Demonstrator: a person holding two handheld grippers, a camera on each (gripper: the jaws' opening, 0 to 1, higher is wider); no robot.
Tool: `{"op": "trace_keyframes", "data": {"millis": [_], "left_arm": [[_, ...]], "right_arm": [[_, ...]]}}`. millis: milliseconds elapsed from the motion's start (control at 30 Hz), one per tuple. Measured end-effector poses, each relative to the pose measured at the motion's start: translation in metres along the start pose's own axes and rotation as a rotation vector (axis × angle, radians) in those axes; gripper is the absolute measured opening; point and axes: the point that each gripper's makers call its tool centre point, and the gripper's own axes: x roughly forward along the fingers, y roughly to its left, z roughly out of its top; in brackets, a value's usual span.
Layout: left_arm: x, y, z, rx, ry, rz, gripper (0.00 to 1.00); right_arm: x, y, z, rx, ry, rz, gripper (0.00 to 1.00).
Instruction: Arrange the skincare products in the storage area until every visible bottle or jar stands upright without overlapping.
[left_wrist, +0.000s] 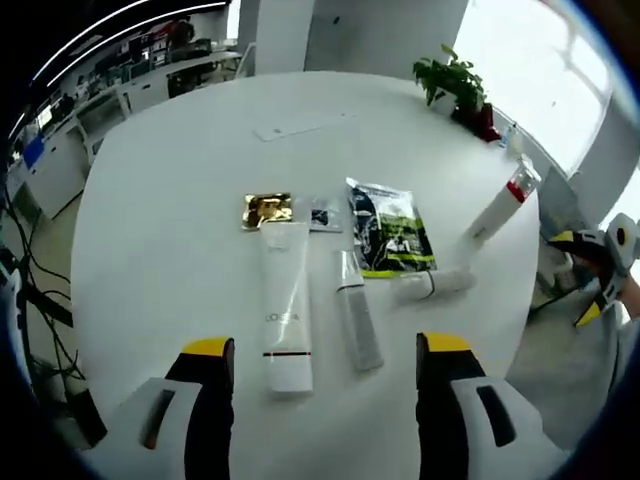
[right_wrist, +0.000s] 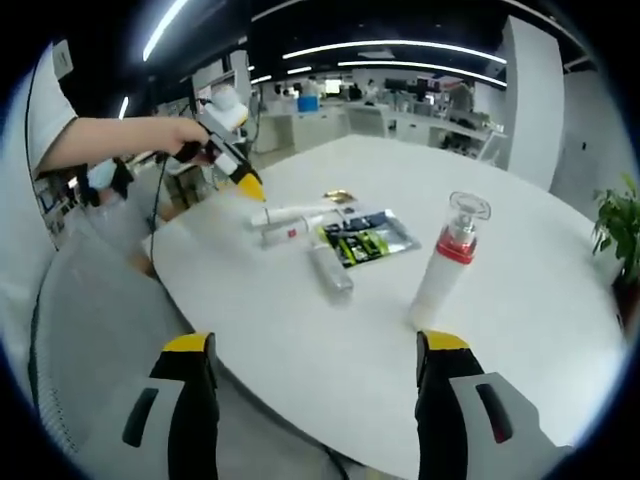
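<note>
I count one product done so far: the white bottle with the red collar and clear cap (right_wrist: 448, 262) stands upright on the white round table (left_wrist: 160, 230), well apart from the rest. I take that bottle as my landmark.

Everything else I can see lies flat, toward the table's middle from the bottle. Nearest to the bottle lies a small white tube (left_wrist: 432, 284). Beyond it is the dark and green sachet (left_wrist: 388, 228), which is flat packaging, not a bottle. Farther again lie a grey slim tube (left_wrist: 358, 322) and a large white tube (left_wrist: 284, 310), side by side and not overlapping. Farthest from the bottle are a gold foil packet (left_wrist: 267, 210) and a small dark sachet (left_wrist: 322, 214) beside it.

My left gripper (left_wrist: 325, 400) hovers just short of the two long tubes, jaws spread wide, nothing between them. My right gripper (right_wrist: 315, 395) sits off the table edge on the bottle's side, jaws likewise apart and empty.

In my judgement most of the work is left: three tubes to stand up, if they will balance on their caps.
</note>
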Motion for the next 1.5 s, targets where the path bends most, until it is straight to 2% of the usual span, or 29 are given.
{"op": "trace_keyframes", "data": {"millis": [200, 300, 500, 1000, 1233, 1300, 1333, 1500], "left_arm": [[0.015, 0.007, 0.007, 0.003, 0.037, 0.011, 0.66], [0.027, 0.016, 0.015, 0.005, 0.053, 0.02, 0.65], [0.045, 0.027, 0.022, 0.024, 0.099, 0.032, 0.64], [0.089, 0.047, 0.019, 0.045, 0.231, 0.071, 0.57], [0.099, 0.048, 0.011, 0.054, 0.287, 0.094, 0.55], [0.096, 0.055, 0.012, 0.096, 0.295, 0.136, 0.56], [0.097, 0.049, 0.012, 0.083, 0.298, 0.109, 0.55], [0.094, 0.045, 0.011, 0.105, 0.333, 0.117, 0.53]], "right_arm": [[0.001, 0.0, -0.002, 0.0, 0.009, 0.006, 0.82], [0.002, 0.001, -0.004, 0.001, 0.017, 0.011, 0.82], [0.002, 0.0, -0.005, 0.009, 0.024, 0.009, 0.82], [0.002, -0.002, -0.006, 0.016, 0.032, -0.003, 0.82], [0.003, -0.002, -0.008, 0.004, 0.045, -0.006, 0.82], [0.003, -0.003, -0.008, 0.005, 0.046, -0.006, 0.82], [0.003, -0.003, -0.008, 0.005, 0.046, -0.007, 0.82], [0.003, -0.002, -0.008, 0.007, 0.046, -0.007, 0.82]]}}
